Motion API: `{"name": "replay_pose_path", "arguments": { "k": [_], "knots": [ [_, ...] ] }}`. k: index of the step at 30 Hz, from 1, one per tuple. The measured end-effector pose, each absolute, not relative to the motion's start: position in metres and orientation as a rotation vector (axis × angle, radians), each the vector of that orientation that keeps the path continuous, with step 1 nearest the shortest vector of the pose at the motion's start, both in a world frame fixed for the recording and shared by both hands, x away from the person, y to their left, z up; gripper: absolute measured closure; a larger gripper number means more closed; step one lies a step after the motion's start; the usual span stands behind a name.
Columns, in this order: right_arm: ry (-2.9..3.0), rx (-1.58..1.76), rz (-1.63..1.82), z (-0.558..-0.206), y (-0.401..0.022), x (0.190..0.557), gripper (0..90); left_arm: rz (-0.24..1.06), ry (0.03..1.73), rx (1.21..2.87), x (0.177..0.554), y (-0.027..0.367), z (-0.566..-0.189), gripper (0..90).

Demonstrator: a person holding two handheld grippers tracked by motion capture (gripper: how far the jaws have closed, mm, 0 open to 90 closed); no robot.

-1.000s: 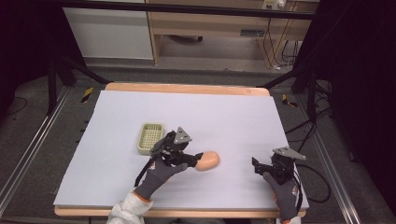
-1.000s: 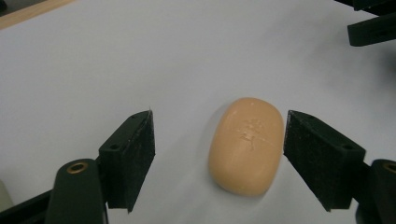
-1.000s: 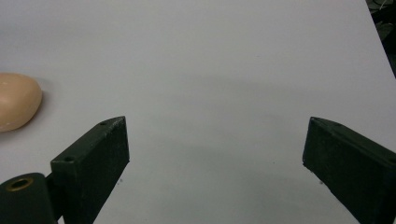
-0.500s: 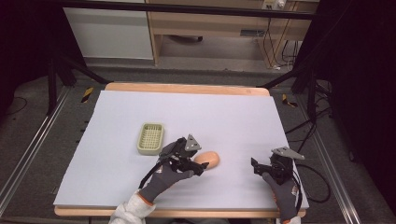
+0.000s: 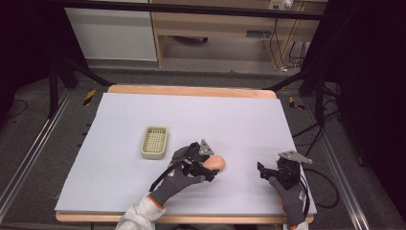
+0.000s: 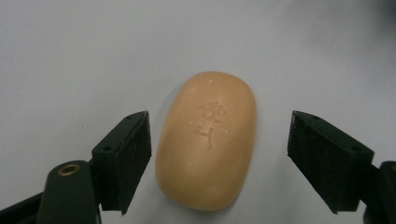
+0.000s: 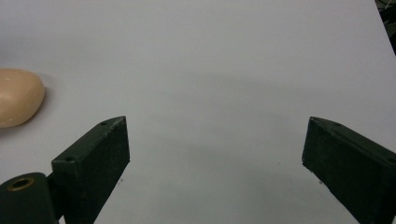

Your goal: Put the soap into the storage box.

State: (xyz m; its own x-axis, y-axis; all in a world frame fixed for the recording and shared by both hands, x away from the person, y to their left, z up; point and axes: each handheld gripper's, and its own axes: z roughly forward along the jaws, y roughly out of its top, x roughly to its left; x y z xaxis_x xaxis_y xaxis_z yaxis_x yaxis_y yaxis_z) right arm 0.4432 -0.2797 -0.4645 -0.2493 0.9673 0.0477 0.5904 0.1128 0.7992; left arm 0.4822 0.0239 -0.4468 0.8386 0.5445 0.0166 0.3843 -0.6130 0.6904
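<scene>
Pale lavender-white sheeting covers the table [image 5: 239, 120], and from above we see two gloved hands reaching in from the near edge. The left gripper [image 5: 210, 168] sits at a peach-coloured bar of soap [image 5: 218, 163] near the table's middle; a small cream slotted soap dish [image 5: 154, 142] lies to its left, apart from it. The right gripper [image 5: 262, 169] hovers near the right edge, well apart from the soap.

In the left gripper view we see the soap [image 6: 206, 140] lying on the sheet between the spread jaws — neither pad touches it.

In the right gripper view the right gripper [image 7: 212, 163] has its jaws spread wide over bare sheet — the soap [image 7: 18, 97] peeks in at the left edge.
</scene>
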Motion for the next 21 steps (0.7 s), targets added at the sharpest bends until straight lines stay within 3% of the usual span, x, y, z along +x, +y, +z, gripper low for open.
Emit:
{"name": "replay_pose_path", "arguments": {
  "k": [21],
  "knots": [
    [1.914, 1.508, 0.988, -0.465, -0.279, 0.445, 8.0, 0.279, 0.668, 2.401, 0.497, 0.015, -0.464, 24.8]
  ]
}}
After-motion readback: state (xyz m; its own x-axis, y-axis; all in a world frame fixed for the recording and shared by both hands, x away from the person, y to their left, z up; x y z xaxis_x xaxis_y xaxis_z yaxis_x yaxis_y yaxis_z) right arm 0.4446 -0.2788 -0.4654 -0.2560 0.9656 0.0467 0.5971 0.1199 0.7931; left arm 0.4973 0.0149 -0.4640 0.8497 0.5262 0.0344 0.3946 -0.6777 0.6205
